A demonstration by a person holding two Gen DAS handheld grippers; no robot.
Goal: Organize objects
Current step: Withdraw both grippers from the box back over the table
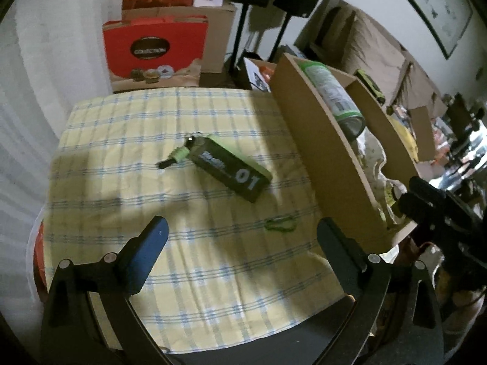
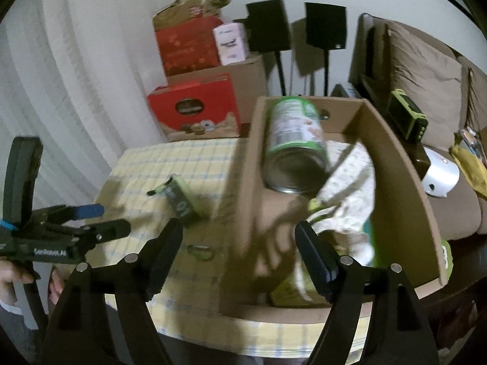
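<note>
Now, 2 things left out, the box partly filled.

On the left, the left tool (image 1: 242, 237) hangs over the checked tabletop (image 1: 127, 140) with its jaws wide apart and nothing between them. Ahead of it lies the dark green battery pack (image 1: 231, 170), flat on the cloth with its short lead pointing away, and nearer the box a small green carabiner (image 1: 280, 224) rests on the cloth, apart from both tools. To the right, the cardboard box (image 2: 243, 182) already holds a green-labelled can (image 2: 293, 143) on its side, a pale patterned cloth (image 2: 350, 188) and some green packets. The right tool (image 2: 237, 252) hovers at the box's near wall, jaws apart and empty. Judging by this, packing is well along; the pack and carabiner look like what remains.
</note>
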